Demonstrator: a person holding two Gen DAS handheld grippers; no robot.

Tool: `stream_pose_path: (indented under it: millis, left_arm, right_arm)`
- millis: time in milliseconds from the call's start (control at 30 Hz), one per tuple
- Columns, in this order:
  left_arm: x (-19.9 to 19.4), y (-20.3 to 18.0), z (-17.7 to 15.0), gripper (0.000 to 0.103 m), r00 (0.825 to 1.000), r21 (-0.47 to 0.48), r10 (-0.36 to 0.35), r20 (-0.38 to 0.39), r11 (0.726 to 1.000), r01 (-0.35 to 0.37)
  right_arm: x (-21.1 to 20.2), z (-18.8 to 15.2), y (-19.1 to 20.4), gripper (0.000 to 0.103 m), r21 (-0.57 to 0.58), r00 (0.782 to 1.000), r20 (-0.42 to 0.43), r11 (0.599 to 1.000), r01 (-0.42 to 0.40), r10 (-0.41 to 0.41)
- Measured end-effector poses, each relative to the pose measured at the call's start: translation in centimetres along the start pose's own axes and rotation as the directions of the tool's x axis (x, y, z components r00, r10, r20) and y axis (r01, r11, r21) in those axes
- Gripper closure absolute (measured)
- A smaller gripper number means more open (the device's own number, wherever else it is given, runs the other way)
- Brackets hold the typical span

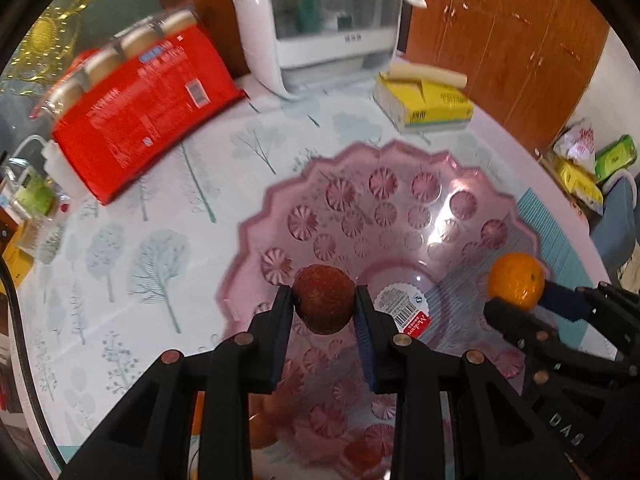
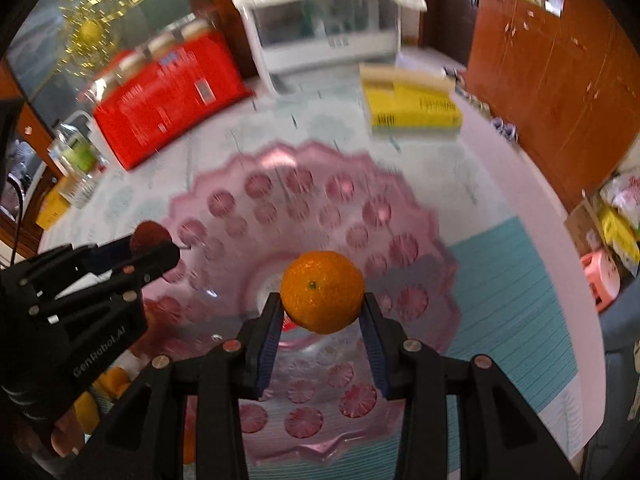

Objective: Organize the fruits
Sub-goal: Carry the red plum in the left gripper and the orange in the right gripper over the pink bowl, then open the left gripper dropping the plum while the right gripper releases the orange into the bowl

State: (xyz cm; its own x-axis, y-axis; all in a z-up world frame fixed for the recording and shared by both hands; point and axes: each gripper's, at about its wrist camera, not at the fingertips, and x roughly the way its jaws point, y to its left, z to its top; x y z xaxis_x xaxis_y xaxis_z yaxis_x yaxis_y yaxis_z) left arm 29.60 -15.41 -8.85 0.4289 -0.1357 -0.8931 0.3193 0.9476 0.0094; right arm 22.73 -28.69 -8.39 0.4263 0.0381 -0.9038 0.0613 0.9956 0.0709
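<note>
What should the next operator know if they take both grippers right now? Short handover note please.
Left gripper: jaws shut on a dark red fruit, held above the pink glass bowl.
Right gripper: jaws shut on an orange, also above the bowl, to the right of the left one.
Bowl: on the tree-print tablecloth, a label sticker at its centre, no fruit lying in it that shows.
Done: both fruits picked up and brought over the bowl.
Left: lower and release each fruit into the bowl. More orange fruit seems to sit near the bowl's near-left edge, partly hidden.
</note>
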Motion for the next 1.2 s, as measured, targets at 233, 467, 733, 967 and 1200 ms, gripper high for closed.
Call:
stream_pose_path:
  millis: [233,467,733,967,1200]
  left_arm:
    - [3.8,-0.7,-0.2,0.075,0.998,0.022,0.001,-0.061,1.000,0.000]
    - [6.2,-1.4,-0.7,0.074,0.993,0.041,0.009,-0.114,0.999,-0.005]
    - [6.3,-2.2,-1.1,0.052,0.994,0.072,0.035,-0.107,0.997,-0.027]
    - [4.7,-1.7,-0.9,0.021,0.996,0.064,0.067,-0.059,0.996,-0.063]
    - [3.2,-1.2,-0.7,0.019,0.998,0.043,0.048,-0.048,0.998,-0.046]
  right_arm:
    - [2.9,-0.5,-0.6,0.063,0.019,0.998,-0.057,1.000,0.018,-0.017]
    - [4.2,-0.6,-0.4,0.063,0.006,0.997,-0.079,1.000,0.021,-0.020]
    - [5.0,-0.6,0.0,0.062,0.007,0.995,-0.103,1.000,0.002,-0.001]
    - [4.3,-0.6,-1.1,0.062,0.036,0.996,-0.088,0.999,-0.032,0.035]
    - [2.9,-0.4,-1.0,0.062,0.034,0.998,-0.056,0.999,-0.037,0.039]
